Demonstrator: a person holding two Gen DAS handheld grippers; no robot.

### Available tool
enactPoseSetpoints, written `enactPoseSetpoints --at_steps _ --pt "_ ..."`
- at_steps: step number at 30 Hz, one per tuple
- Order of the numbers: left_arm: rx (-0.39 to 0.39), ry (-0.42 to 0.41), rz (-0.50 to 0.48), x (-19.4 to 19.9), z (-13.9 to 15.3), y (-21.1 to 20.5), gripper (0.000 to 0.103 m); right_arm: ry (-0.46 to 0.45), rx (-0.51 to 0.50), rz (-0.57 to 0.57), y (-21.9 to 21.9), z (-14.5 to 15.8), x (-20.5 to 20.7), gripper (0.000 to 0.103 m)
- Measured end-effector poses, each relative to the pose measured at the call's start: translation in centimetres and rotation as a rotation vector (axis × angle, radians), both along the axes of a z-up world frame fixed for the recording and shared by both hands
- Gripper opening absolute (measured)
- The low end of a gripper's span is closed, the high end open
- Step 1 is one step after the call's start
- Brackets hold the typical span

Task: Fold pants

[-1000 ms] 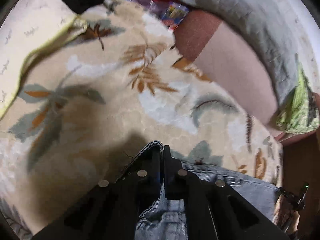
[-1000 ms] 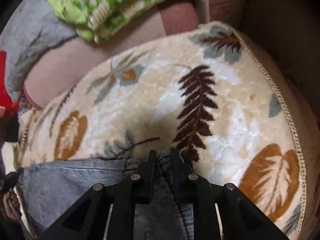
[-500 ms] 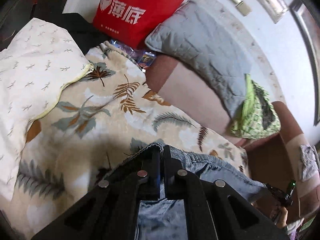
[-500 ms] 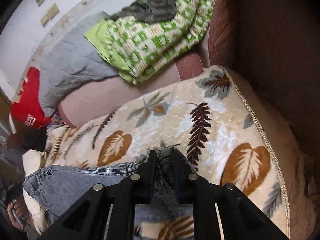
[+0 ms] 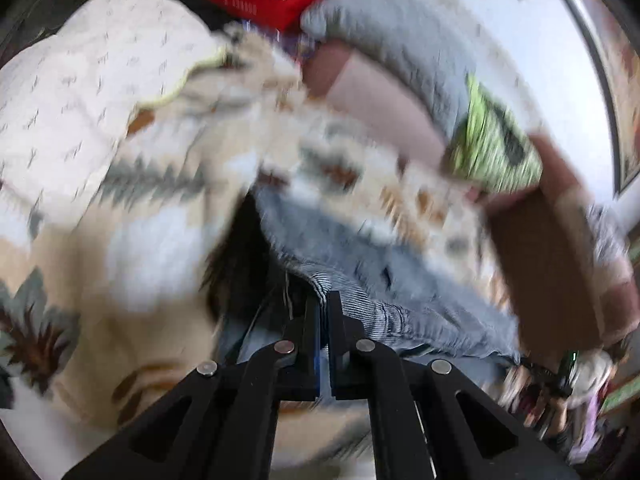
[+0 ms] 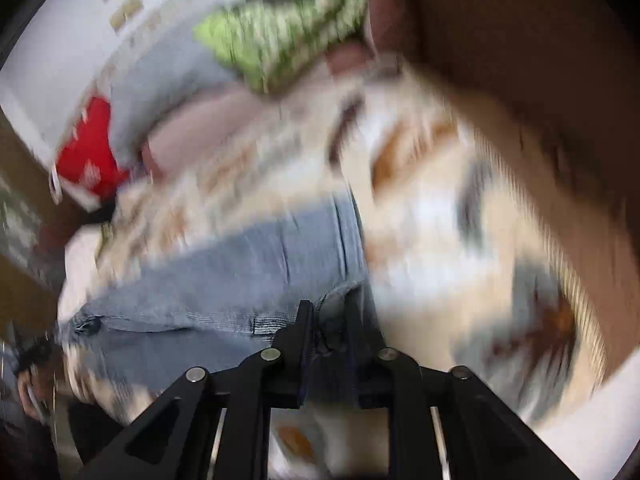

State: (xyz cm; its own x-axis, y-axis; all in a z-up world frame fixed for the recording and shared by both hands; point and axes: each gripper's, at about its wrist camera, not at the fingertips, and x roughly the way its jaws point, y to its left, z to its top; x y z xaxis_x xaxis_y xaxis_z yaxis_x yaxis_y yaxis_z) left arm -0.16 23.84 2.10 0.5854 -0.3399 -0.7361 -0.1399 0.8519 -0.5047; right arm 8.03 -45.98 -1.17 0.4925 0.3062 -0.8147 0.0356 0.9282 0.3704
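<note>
A: Step in hand, as I judge it: carrying the waistband edge of the jeans (image 5: 360, 248) over the leaf-print blanket (image 5: 120, 240) to make the fold. Both views are smeared.

B: Technique note: keep both hands level with each other and the denim taut between them, so the edge lands straight. Set it down before letting go.

A: Left gripper (image 5: 324, 308): jaws nearly together, pinching a ribbed denim hem. Cloth runs from the tips away toward the sofa's right arm.

B: Right gripper (image 6: 328, 316): jaws narrow and have just been opening a little; a bunched denim fold sits between them, apparently still gripped. The rest of the jeans spreads left of the tips, across the blanket's middle.

A: Risk: that fold slipping out mid-carry.
</note>
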Motion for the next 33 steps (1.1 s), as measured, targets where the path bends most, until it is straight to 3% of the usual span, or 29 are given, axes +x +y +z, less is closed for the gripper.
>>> enactPoseSetpoints --at_steps 2,5,9,11,14,18,19,20,21,22,26,28,30,33 --pt "0.052 0.068 -0.012 -0.4 -0.8 -0.1 0.004 0.107 -0.012 0.0 -0.4 -2.9 -1.3 0.028" --pt "0.193 0.039 0.004 -0.7 0.9 -1.0 0.005 0.098 0.034 -0.056 -2.0 -2.9 -3.0 0.05" --pt "0.226 -0.053 -0.002 0.4 3.7 -3.9 0.052 -0.012 0.033 -0.124 -3.3 1.3 -2.5 0.065" --pt "0.22 -0.093 -0.054 1.5 4.1 -6.2 0.053 -0.024 0.032 -0.132 -3.2 2.3 -0.5 0.07" --pt "0.251 -0.095 -0.093 3.3 2.7 -9.2 0.053 0.011 0.033 -0.111 -2.7 1.6 3.7 0.07" --pt "0.331 -0.012 -0.064 5.2 -1.4 -10.4 0.053 0.14 0.055 -0.107 -2.0 -1.7 9.6 0.068" --pt "0.349 0.044 -0.038 5.5 -3.2 -10.2 0.052 0.169 0.061 -0.08 -1.3 -2.4 10.5 0.048" --pt "0.352 0.075 -0.028 5.5 -4.3 -9.8 0.052 0.189 0.029 -0.045 -0.4 -2.8 11.0 0.021" --pt "0.349 0.086 -0.023 5.5 -5.0 -9.6 0.053 0.175 -0.067 -0.023 0.8 -2.4 11.3 0.017" --pt "0.34 0.093 -0.006 5.3 -5.9 -9.0 0.055 0.152 -0.089 -0.01 1.4 -1.8 11.4 0.011" --pt "0.344 0.057 -0.016 4.8 -6.1 -8.9 0.056 0.008 -0.179 -0.058 1.6 1.3 11.1 0.011" --pt "0.354 0.056 -0.02 4.9 -6.0 -9.0 0.056 0.026 -0.186 -0.064 1.3 -0.5 11.8 0.015" --pt "0.361 0.056 -0.02 4.9 -5.9 -9.1 0.056 0.141 -0.218 -0.059 1.2 -3.9 12.1 0.018" --pt "0.37 0.056 -0.019 4.5 -5.0 -9.2 0.056 0.093 -0.206 -0.124 0.3 -2.8 9.9 0.037"
